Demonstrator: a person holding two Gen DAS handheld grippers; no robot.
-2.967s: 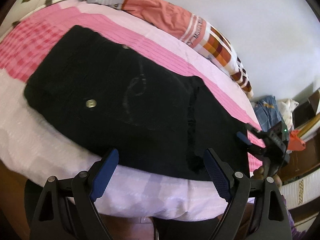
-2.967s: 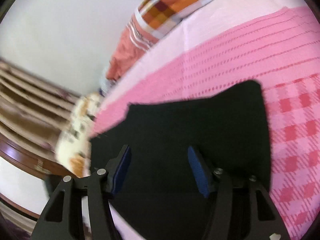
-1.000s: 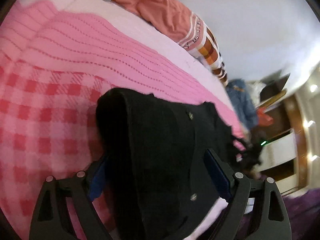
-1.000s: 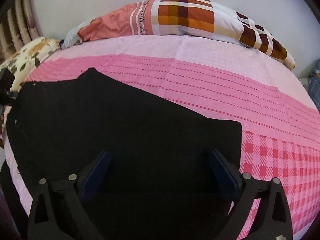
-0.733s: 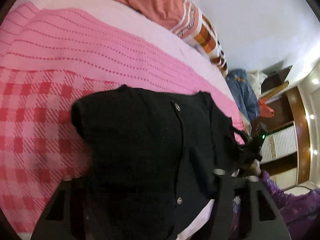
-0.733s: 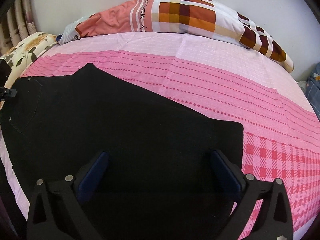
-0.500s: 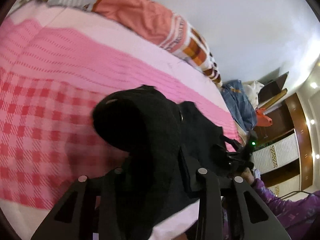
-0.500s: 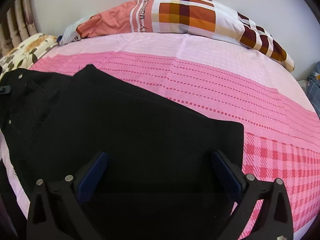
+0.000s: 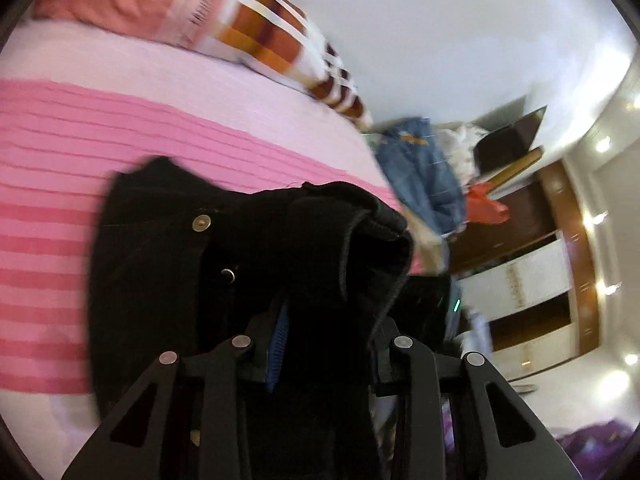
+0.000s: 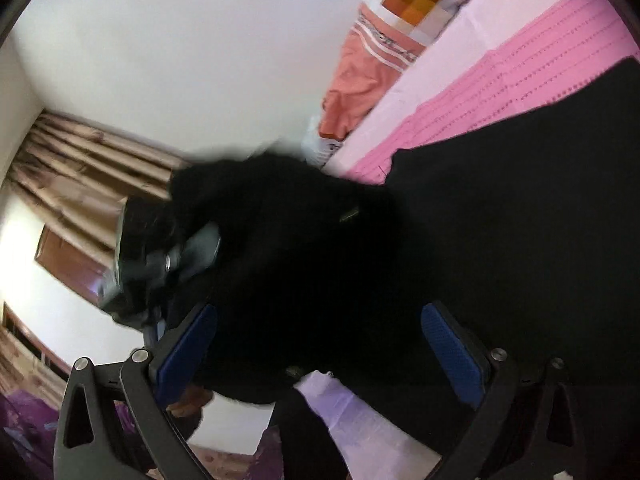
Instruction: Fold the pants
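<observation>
The black pants (image 9: pixel 168 248) lie on the pink bed cover (image 9: pixel 48 152). My left gripper (image 9: pixel 324 328) is shut on the waistband end of the pants and holds it bunched and lifted; metal buttons show on the cloth. In the right wrist view the pants (image 10: pixel 520 208) spread flat over the bed, with the lifted bunch at the middle. My right gripper (image 10: pixel 320 344) is open, its blue pads (image 10: pixel 452 348) on either side of the black cloth, close above it. The left gripper (image 10: pixel 176 256) shows blurred at the left, carrying the bunch.
A patchwork orange and brown pillow (image 9: pixel 256 28) lies along the white wall at the bed's far side. A pile of blue clothes (image 9: pixel 420 172) and wooden furniture (image 9: pixel 532 216) stand beyond the bed's end. Curtains (image 10: pixel 80 168) hang at the left.
My left gripper has closed on the waistband end, lifted it and carried it across toward the right gripper. The right gripper has swung left and stays open over the pants.
</observation>
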